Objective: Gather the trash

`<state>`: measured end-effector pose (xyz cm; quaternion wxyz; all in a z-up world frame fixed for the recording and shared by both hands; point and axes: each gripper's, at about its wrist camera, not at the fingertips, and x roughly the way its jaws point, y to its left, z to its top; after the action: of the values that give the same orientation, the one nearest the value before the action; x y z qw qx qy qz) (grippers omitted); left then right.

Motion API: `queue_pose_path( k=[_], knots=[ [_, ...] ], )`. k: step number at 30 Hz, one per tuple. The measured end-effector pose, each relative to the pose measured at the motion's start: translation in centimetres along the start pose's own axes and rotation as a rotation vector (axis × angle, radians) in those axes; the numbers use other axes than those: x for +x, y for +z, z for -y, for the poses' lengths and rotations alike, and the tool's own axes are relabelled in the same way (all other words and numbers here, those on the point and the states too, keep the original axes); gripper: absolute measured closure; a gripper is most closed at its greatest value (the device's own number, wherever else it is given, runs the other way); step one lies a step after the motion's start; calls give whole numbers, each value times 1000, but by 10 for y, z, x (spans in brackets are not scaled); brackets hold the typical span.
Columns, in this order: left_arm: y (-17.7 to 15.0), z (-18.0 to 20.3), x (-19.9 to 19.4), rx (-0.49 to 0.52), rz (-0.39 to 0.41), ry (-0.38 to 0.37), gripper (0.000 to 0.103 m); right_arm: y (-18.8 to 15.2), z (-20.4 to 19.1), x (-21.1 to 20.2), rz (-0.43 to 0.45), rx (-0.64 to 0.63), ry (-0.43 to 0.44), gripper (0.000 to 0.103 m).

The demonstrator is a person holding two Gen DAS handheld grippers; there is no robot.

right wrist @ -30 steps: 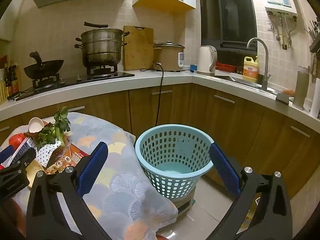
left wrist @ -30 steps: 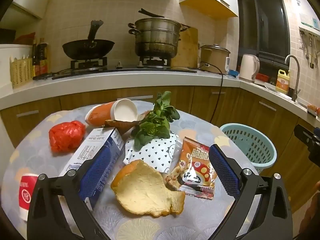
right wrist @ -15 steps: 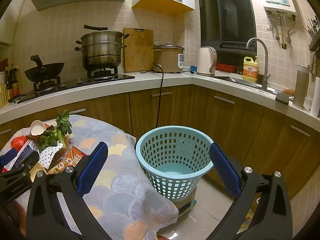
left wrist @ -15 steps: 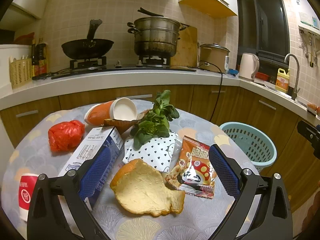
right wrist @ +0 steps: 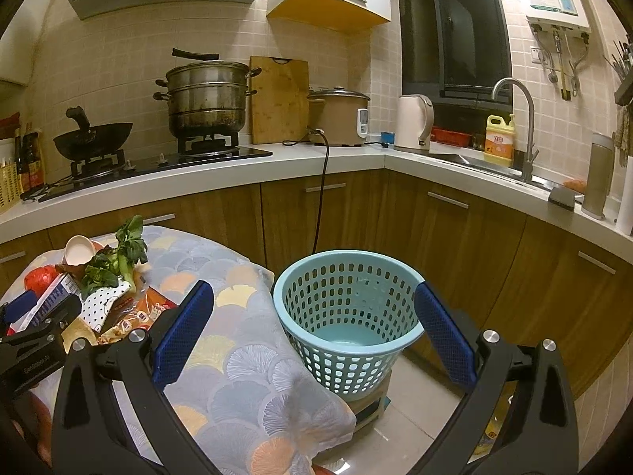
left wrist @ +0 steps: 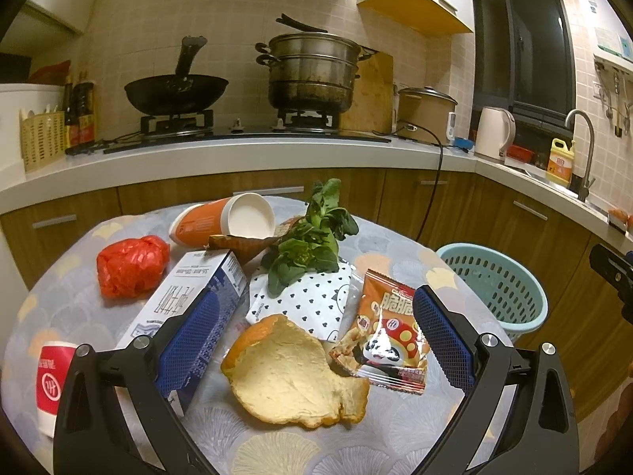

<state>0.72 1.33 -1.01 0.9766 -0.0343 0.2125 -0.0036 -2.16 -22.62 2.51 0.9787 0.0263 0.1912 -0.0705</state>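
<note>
Between spread left tool point(left wrist: 312, 340) fingers: orange peel point(left wrist: 292, 380), snack packet point(left wrist: 385, 340)

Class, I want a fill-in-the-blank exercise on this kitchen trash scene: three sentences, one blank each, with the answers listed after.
1. The light blue basket beside the table holds ____ trash so far.
2. The orange paper cup lies on its ____.
3. The leafy greens rest partly on a white bag printed with small black ____.

Missing words: no; side; hearts

Pale blue perforated plastic basket point(right wrist: 348, 312), grey fan-patterned tablecloth point(right wrist: 253, 360), crumpled red plastic bag point(left wrist: 132, 267), white black-dotted paper pouch point(left wrist: 308, 301).
</note>
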Motion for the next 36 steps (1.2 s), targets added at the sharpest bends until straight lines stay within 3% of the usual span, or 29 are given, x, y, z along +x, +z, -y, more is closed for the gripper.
queue_pose_path(
  k=[36],
  knots=[
    [2, 0, 0, 1, -2, 1, 8, -2, -5, 4, -13, 0, 13, 7]
  ],
)
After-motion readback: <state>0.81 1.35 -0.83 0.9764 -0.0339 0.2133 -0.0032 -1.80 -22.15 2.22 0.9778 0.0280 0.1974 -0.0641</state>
